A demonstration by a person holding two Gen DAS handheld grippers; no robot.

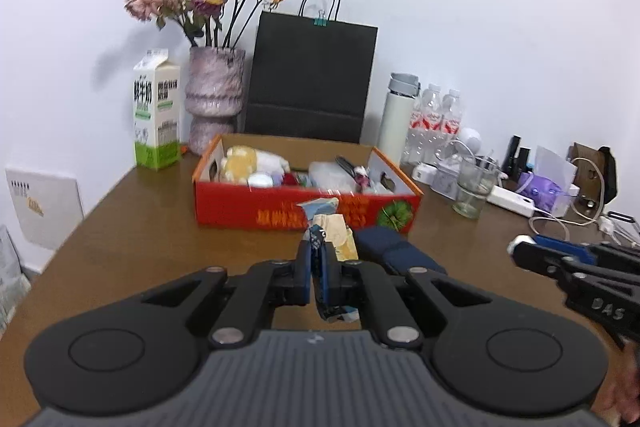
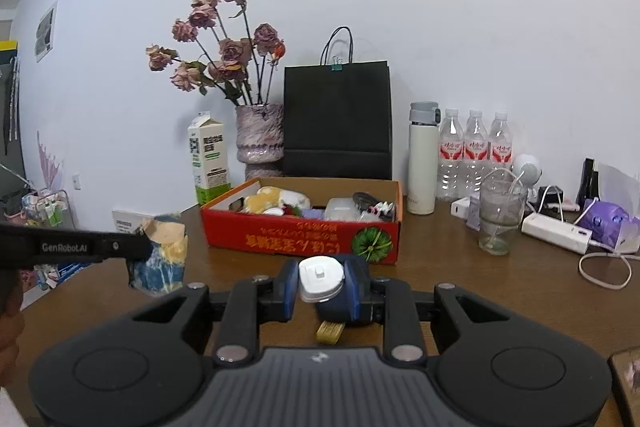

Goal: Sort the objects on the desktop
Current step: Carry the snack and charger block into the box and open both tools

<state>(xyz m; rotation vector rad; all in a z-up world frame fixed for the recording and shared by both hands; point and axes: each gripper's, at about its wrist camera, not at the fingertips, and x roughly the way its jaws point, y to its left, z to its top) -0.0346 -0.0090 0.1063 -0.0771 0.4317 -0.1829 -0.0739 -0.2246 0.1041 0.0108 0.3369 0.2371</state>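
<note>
In the left wrist view my left gripper (image 1: 318, 251) is shut on a crumpled blue, yellow and white wrapper (image 1: 334, 227), lifted above the brown table in front of the red cardboard box (image 1: 240, 211). The right wrist view also catches that gripper (image 2: 140, 247) and the wrapper (image 2: 164, 255) at its left edge. My right gripper (image 2: 322, 283) is shut on a small white plug-like adapter (image 2: 320, 277). Below it a dark blue pouch (image 2: 340, 307) lies on the table. The right gripper (image 1: 520, 249) enters the left wrist view from the right.
The red box (image 2: 280, 235) holds several small items. Behind it stand a milk carton (image 2: 210, 157), a vase of dried roses (image 2: 260, 139), a black paper bag (image 2: 338, 119), a white flask (image 2: 422, 159) and water bottles (image 2: 476, 151). A glass (image 2: 498, 219), power bank (image 2: 556, 233) and cables crowd the right.
</note>
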